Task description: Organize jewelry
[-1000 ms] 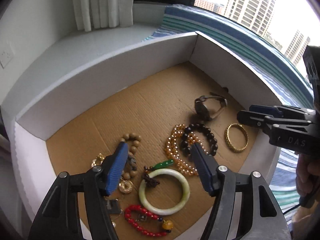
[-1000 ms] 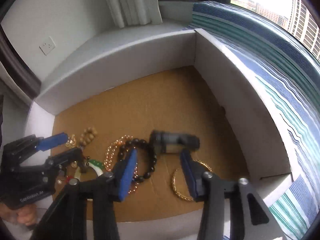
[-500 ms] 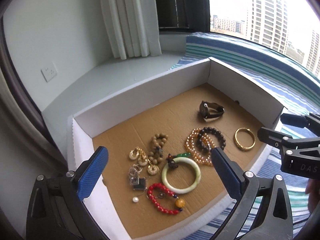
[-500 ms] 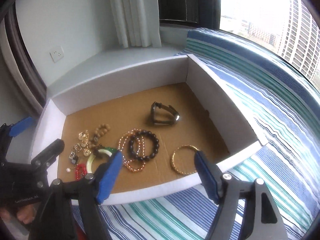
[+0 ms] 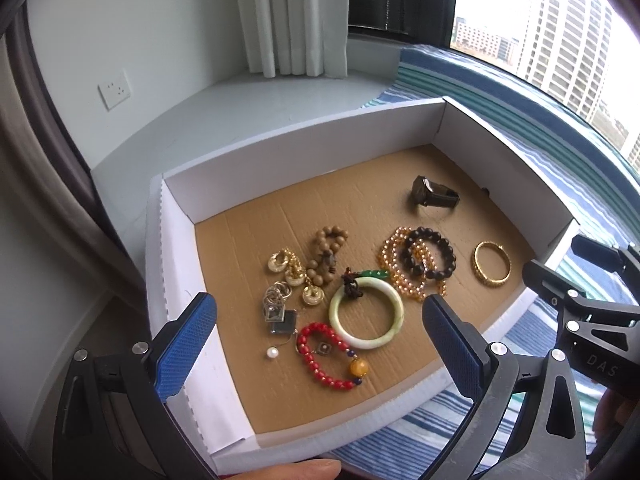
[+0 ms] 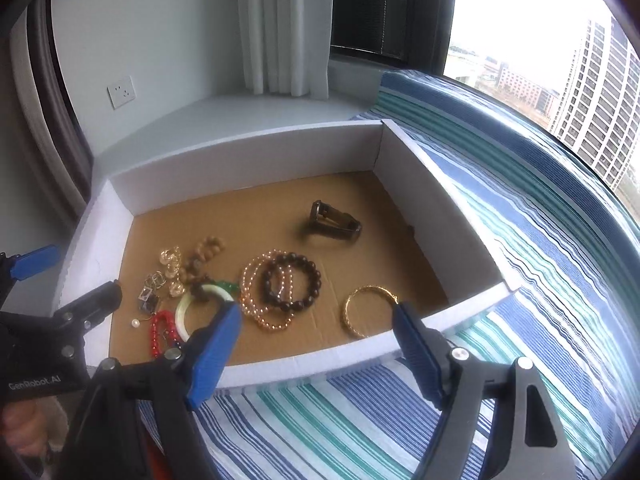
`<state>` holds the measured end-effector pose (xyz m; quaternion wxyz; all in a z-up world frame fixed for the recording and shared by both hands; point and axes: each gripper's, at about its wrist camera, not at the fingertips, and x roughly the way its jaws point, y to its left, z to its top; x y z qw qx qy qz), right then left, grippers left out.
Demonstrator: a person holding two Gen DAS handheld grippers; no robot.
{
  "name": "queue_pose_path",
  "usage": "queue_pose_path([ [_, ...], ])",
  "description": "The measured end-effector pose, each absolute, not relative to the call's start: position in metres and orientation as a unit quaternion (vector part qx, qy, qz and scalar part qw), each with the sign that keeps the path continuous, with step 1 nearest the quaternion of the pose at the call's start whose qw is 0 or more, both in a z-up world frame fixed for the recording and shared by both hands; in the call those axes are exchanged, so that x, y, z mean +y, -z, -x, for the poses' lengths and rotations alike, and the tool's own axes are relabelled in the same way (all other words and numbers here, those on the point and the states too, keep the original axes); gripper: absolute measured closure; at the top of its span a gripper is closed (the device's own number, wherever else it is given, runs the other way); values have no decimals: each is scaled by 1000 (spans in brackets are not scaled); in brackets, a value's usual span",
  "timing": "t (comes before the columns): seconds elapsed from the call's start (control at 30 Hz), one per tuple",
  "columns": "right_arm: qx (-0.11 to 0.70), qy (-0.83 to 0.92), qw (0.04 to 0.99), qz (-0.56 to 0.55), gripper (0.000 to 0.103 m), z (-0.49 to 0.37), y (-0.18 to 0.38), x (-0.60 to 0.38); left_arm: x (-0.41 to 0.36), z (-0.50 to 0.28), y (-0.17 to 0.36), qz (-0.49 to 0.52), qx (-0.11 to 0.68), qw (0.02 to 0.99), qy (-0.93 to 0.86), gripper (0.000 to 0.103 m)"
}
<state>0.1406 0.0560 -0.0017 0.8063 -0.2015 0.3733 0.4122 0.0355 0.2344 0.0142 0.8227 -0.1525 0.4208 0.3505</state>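
Striped bedcover w/ a white box (image 5: 304,152) on it, jewelry spread on its cardboard floor. Both hand-held grippers gape wide, empty, hovering at near rim. Gold bangle (image 6: 370,312) lies just ahead of right hand-held gripper (image 6: 316,344); jade bangle (image 5: 366,312) sits ahead of left hand-held gripper (image 5: 320,336).

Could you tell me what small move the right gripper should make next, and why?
Probably lower the open right gripper toward the gold bangle. Both grippers are open and empty above the box; the bangle lies alone, nearest that gripper, clear of the overlapping bead bracelets.
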Motion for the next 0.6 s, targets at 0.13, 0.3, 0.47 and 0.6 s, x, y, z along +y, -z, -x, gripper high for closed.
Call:
queue_pose_path([
  [0.13,372,-408,807,210,23,-139,2,58,238,-33,-16,165,420,822,-348,1],
  [0.3,385,-406,804,202,24,-141,2,60,240,-33,-16,170,421,820,-349,1],
  [0.47,388,-407,801,203,24,-137,2,64,240,-31,-17,166,418,820,-355,1],
  [0.6,393,-409,798,203,24,-136,4,65,240,-31,-17,163,416,820,-359,1],
])
